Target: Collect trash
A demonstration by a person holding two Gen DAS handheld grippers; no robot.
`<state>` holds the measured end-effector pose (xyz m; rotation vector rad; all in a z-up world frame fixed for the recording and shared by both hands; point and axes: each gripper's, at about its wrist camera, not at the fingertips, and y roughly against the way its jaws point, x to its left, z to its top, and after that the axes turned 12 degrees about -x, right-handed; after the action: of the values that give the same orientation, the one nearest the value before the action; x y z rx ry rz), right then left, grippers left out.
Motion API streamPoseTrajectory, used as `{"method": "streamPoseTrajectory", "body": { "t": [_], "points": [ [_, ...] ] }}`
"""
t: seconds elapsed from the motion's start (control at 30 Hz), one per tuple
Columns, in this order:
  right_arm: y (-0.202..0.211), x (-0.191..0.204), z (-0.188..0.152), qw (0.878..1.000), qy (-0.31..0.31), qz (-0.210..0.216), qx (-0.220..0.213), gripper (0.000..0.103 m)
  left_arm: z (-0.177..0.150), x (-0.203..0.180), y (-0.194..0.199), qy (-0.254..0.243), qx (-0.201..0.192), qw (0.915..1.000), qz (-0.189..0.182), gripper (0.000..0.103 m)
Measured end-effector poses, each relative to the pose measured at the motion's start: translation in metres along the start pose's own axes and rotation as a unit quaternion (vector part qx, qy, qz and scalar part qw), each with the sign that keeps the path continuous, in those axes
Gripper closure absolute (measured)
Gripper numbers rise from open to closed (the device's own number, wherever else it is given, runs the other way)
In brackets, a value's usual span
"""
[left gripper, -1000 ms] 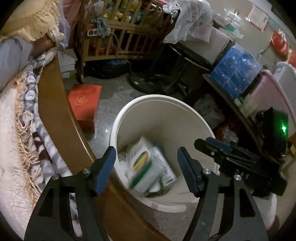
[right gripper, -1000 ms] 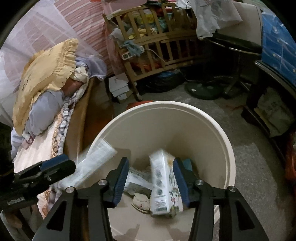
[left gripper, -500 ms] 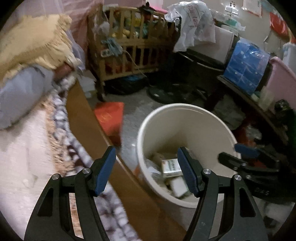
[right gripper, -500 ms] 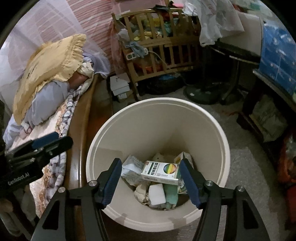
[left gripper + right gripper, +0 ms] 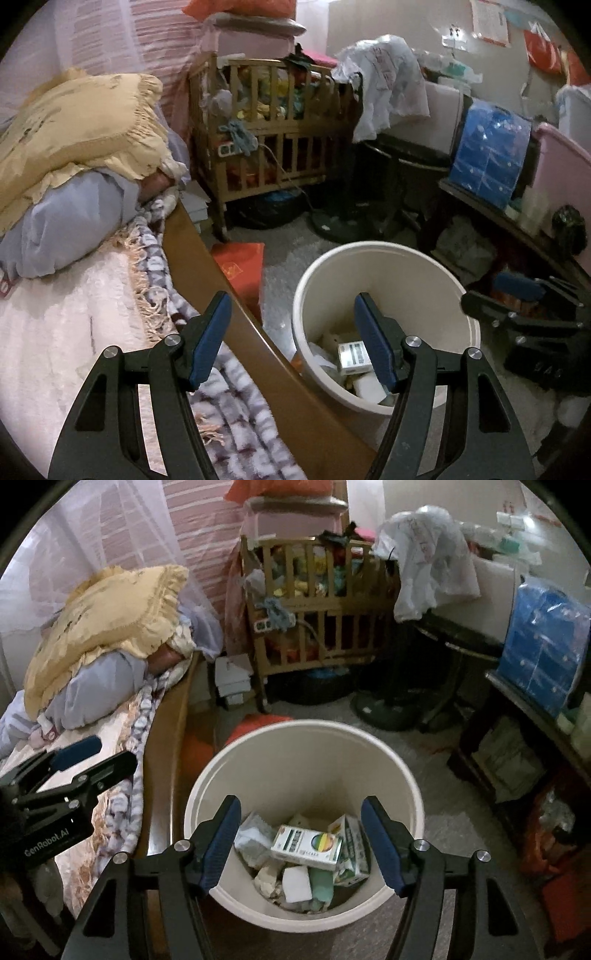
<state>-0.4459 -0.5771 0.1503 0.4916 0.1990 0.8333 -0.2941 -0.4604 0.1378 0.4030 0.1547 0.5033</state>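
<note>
The bed (image 5: 74, 332) and its wooden edge (image 5: 236, 295) ran between the left gripper (image 5: 291, 339)'s spread, empty fingers. The bin (image 5: 306, 746) stood between the right gripper (image 5: 301, 840)'s parted, empty fingers, the green-and-white carton (image 5: 306, 847) lying inside among trash.

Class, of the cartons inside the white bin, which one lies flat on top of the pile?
The white carton with the rainbow circle, lying flat on top; the green-and-white carton beside it stands on edge.
</note>
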Motion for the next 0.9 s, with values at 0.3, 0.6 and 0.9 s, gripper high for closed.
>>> {"method": "streamPoseTrajectory", "body": {
  "t": [0.3, 0.6, 0.9],
  "points": [
    [0.021, 0.004, -0.002, 1.000, 0.001, -0.023, -0.022, 0.038, 0.004, 0.006, 0.012, 0.010, -0.020, 0.9997, -0.002, 0.035],
    [0.038, 0.021, -0.005, 0.999, 0.009, -0.026, -0.047, 0.037, 0.000, 0.012, 0.024, 0.015, -0.035, 0.9993, 0.002, 0.035],
    [0.049, 0.034, -0.003, 0.997, 0.028, -0.027, -0.072, 0.037, -0.007, 0.016, 0.026, 0.026, -0.023, 0.9993, 0.009, 0.035]
  ]
}}
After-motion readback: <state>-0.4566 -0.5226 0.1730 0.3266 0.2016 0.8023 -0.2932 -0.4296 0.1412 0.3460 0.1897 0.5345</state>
